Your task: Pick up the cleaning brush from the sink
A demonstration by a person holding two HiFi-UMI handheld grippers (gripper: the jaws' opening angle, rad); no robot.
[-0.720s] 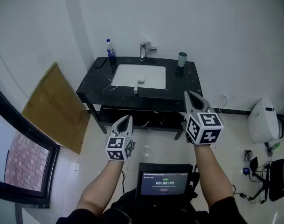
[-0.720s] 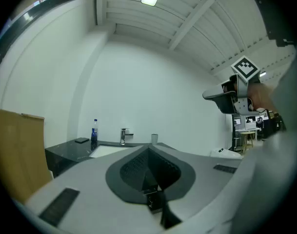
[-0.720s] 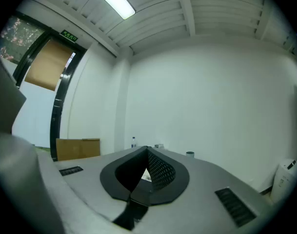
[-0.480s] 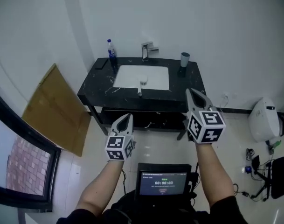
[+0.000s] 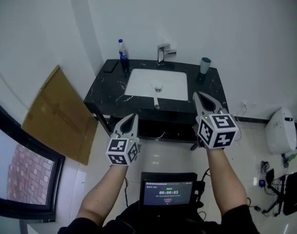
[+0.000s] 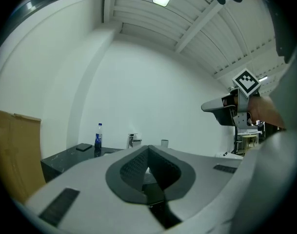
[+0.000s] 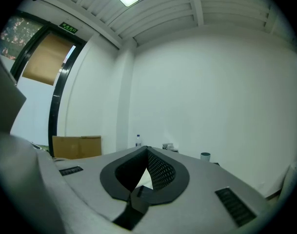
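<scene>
**Closing in on the sink, brush not yet reached**

The black worktop (image 5: 107,89) and its white sink (image 5: 175,87) sit lower and slightly larger in the head view than a moment ago, so I judge the person has stepped nearer. The cleaning brush (image 5: 157,96) lies where it did, head inside the basin and pale handle running down over the front rim toward the bottom of the frame. The left gripper (image 5: 131,117) and right gripper (image 5: 200,97) are held level in the lower half of the frame, short of the sink and well apart from the brush; each gripper view shows its fingers together with nothing between them. The approach looks only partly done; whichever gripper takes the handle must first part its fingers, and the right one sits nearer the handle's line. A bottle (image 5: 122,50), tap (image 5: 163,53) and grey cup (image 5: 205,65) line the worktop's upper edge, clear of the brush.
</scene>
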